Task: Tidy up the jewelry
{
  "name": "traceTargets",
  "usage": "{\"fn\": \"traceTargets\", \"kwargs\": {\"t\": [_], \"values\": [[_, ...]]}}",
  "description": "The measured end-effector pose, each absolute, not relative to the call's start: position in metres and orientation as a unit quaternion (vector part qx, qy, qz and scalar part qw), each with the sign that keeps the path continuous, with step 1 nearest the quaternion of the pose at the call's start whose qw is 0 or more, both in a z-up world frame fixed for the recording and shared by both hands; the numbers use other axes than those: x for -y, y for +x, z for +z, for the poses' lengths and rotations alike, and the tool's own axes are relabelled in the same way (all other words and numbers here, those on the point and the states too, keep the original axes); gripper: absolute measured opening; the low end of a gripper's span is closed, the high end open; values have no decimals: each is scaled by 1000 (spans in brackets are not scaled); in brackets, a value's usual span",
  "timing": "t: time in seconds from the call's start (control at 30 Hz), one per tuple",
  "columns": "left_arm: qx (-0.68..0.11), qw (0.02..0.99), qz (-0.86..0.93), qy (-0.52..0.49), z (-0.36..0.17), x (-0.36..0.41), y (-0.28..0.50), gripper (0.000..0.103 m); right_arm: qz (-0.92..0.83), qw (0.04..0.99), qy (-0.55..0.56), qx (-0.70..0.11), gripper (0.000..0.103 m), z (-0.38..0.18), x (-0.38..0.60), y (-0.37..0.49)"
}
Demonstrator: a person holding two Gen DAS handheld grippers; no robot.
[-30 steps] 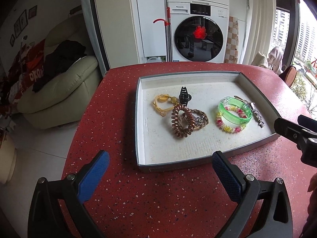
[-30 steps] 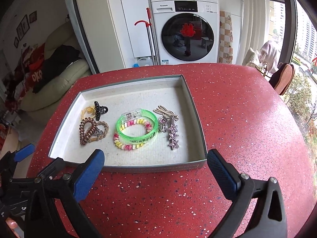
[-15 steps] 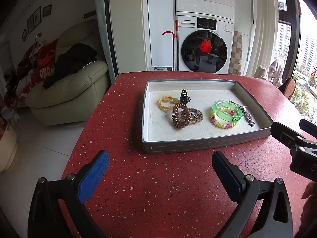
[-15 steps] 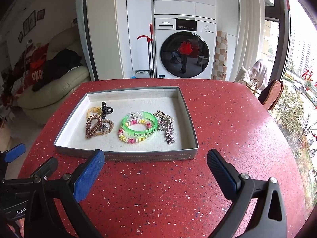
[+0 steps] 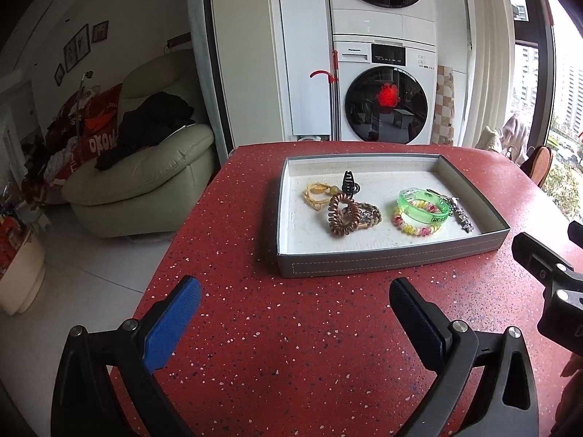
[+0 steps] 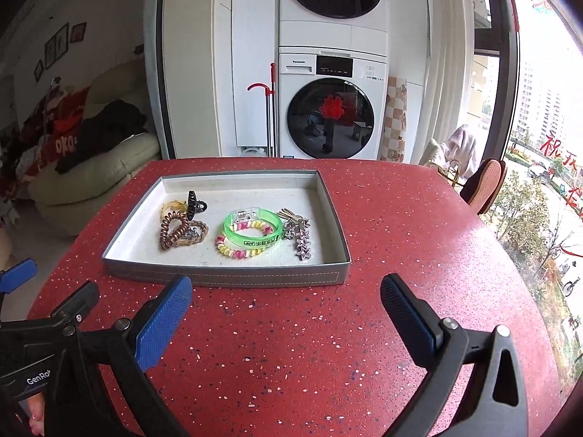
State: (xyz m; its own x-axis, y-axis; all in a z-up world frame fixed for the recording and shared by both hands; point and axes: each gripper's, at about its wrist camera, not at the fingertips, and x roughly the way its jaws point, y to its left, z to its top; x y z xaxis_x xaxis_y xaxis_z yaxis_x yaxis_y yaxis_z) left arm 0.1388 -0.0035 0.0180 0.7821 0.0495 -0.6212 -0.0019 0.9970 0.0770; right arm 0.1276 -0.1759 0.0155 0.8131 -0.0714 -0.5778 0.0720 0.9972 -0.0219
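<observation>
- On the left wrist view: left tongs (image 5: 291, 313) released, jaws spread wide, nothing between them, hovering over the red speckled desk (image 5: 255, 327) short of the grey tray (image 5: 393, 262).
- Change vs 1 s ago: camera has pulled back and dropped lower; tray now seen from a shallower angle and further off. Jewelry layout unchanged, nothing picked.
- Tray contents: yellow hair tie (image 5: 316, 193), black claw clip (image 5: 349, 181), brown spiral hair tie (image 5: 341, 215) lying over a braided bracelet (image 5: 372, 215), green bangle (image 5: 422, 209) resting on a pastel beaded bracelet (image 5: 411, 228), star hair clip (image 5: 462, 216) just beside the bangle.
- My read: both hands retreated to a neutral pose, so sorting is either finished or not started; can't tell which.
- Right wrist view: right tongs (image 6: 286, 306) also released and empty, near the tray's front wall (image 6: 255, 278). Left tool body shows at the lower left edge.
- Same items visible: bangle (image 6: 253, 227), star clip (image 6: 302, 242), spiral tie (image 6: 174, 229), claw clip (image 6: 194, 202).
- Room: stacked washer/dryer (image 6: 331, 105) behind the desk, cream sofa (image 5: 145, 178) with dark clothes at left, window with city view at right.
</observation>
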Motion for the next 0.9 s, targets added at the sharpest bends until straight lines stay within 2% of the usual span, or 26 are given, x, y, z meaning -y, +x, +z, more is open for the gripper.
{"fn": "traceTargets", "kwargs": {"t": [0.9], "values": [[-322, 946, 16, 29, 24, -1, 128, 103, -33, 953, 6, -302, 103, 20, 171, 116]]}}
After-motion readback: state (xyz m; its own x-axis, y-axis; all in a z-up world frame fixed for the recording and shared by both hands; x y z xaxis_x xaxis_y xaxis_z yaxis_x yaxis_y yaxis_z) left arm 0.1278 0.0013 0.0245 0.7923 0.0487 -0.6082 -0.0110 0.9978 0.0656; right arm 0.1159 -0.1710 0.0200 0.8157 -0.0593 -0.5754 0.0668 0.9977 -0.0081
